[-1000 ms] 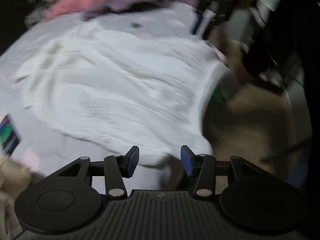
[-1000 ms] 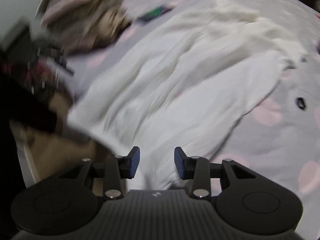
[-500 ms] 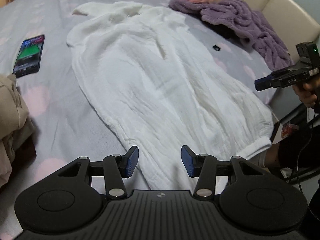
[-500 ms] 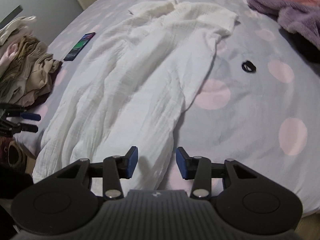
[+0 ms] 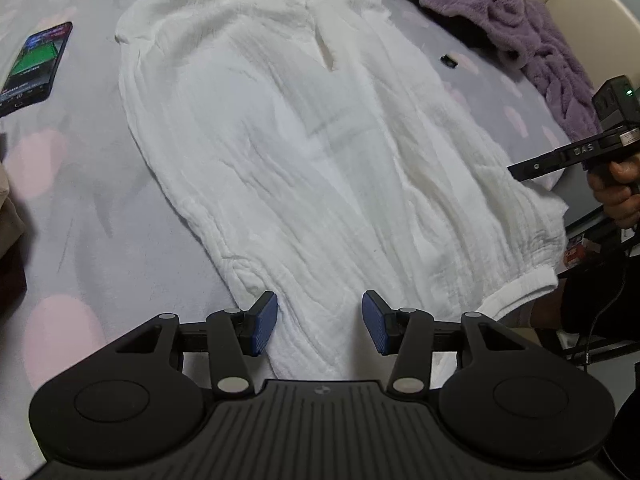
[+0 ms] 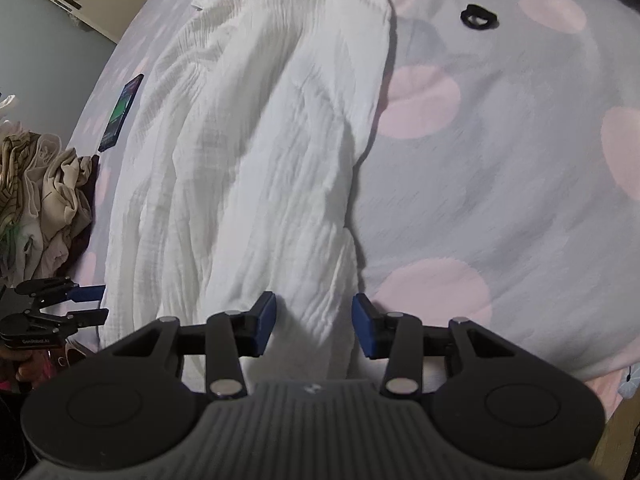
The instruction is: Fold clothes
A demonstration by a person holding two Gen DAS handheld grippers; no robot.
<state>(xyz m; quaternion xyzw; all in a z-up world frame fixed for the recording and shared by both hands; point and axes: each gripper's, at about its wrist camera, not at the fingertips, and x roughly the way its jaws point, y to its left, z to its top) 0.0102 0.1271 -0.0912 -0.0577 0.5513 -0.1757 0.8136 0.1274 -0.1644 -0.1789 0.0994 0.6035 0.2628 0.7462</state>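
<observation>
Nearest in the left wrist view, the left gripper (image 5: 319, 322) is hanging over the near hem of the white garment (image 5: 320, 152), its blue pads standing apart with hem cloth showing in the gap; whether the pads are touching the fabric cannot be told. In the right wrist view, the right gripper (image 6: 314, 330) is sitting the same way over the garment (image 6: 248, 168), jaws apart with cloth between them, on the hem corner beside the bare sheet. The right gripper (image 5: 568, 156) is also showing at the right edge of the left view, a hand (image 5: 618, 188) gripping its handle, just off the garment's right hem corner.

The garment is lying flat on the bed sheet (image 5: 80, 200), grey with pink dots. Its long axis is running away from both grippers, hem near, neckline and short sleeves far. The hem is reaching the bed's near edge and partly drooping over it.

Left of the garment, a pile of beige clothes (image 6: 44, 192) is sitting at the bed's edge, and farther along, a phone (image 5: 34, 64) is lying just beside the garment's left side. Right of the garment the sheet is lying open, with a small black ring (image 6: 478, 16) well apart from it. Beyond that, a purple blanket (image 5: 520, 36) is heaped near the garment's far right shoulder.
</observation>
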